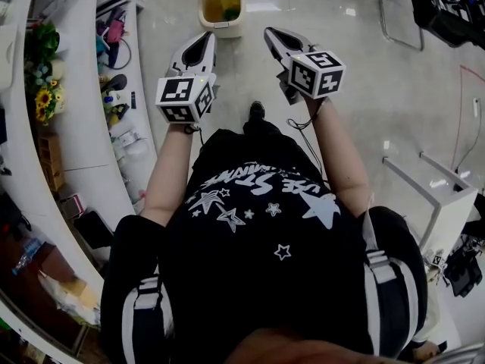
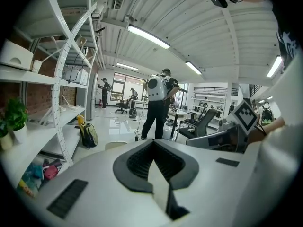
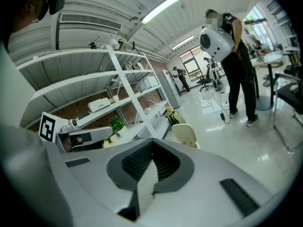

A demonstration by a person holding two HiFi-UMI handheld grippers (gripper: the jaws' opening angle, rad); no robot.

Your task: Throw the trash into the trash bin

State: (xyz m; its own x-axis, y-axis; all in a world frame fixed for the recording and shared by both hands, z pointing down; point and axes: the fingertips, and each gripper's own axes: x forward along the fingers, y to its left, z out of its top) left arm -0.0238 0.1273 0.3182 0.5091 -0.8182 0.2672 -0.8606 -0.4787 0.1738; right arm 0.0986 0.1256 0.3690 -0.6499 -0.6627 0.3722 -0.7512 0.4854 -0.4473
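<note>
Both claws are pressed together and I hold nothing: left claw, right claw. Trash bin stands on the floor dead ahead, lid up, left tip nearer. Trash looks already inside.

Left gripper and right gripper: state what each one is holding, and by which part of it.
Nothing is held. The left gripper and the right gripper both have their jaws shut together, with nothing between them.
</note>
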